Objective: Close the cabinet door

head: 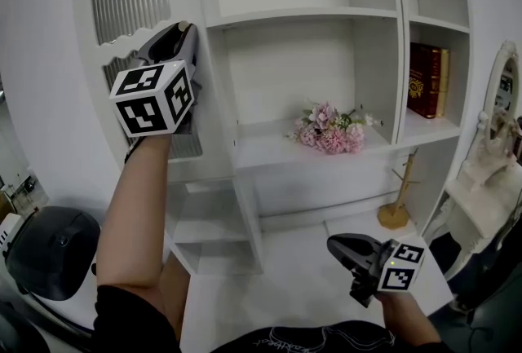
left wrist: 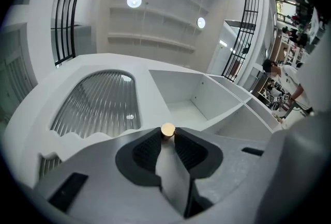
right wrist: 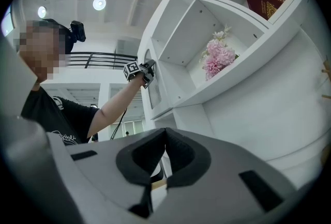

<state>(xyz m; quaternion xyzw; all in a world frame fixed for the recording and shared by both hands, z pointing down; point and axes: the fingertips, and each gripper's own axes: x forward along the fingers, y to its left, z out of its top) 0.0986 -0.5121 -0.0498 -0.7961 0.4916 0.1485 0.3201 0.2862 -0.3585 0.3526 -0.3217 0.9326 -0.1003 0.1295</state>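
The left tool (head: 186,27) is raised at about 10 o'clock in the head view, against the free edge of the white cabinet door (head: 77,82). In the left gripper view, the left tool (left wrist: 167,134) has its dark pads clenched on a small round brass knob (left wrist: 167,129), which sits right at their tips. The door (left wrist: 77,62) fills the 9 o'clock side of that view. Its arched pane of ribbed glass (left wrist: 98,101) lies at 10 o'clock from the knob, and open white shelves run off toward 2 o'clock.

In the right gripper view the door (right wrist: 154,91) stands out a little from the front of the cabinet (right wrist: 248,104), not flush with it. The person's bare arm (right wrist: 111,109) reaches up to it, with the left tool (right wrist: 147,70) at the door's edge.

The right tool (head: 342,249) is held low at about 5 o'clock in the head view, well apart from the door. Its own view shows the right tool (right wrist: 164,132) with the pad tips pressed together and nothing gripped between them.

Pink flowers (head: 330,130) lie on the middle shelf (head: 269,152) near the centre of the head view, at 4 o'clock from the left tool. A dark red book (head: 426,80) stands upright in the next compartment, at 3 o'clock. A wooden stand (head: 397,205) stands below it, at about 4 o'clock.
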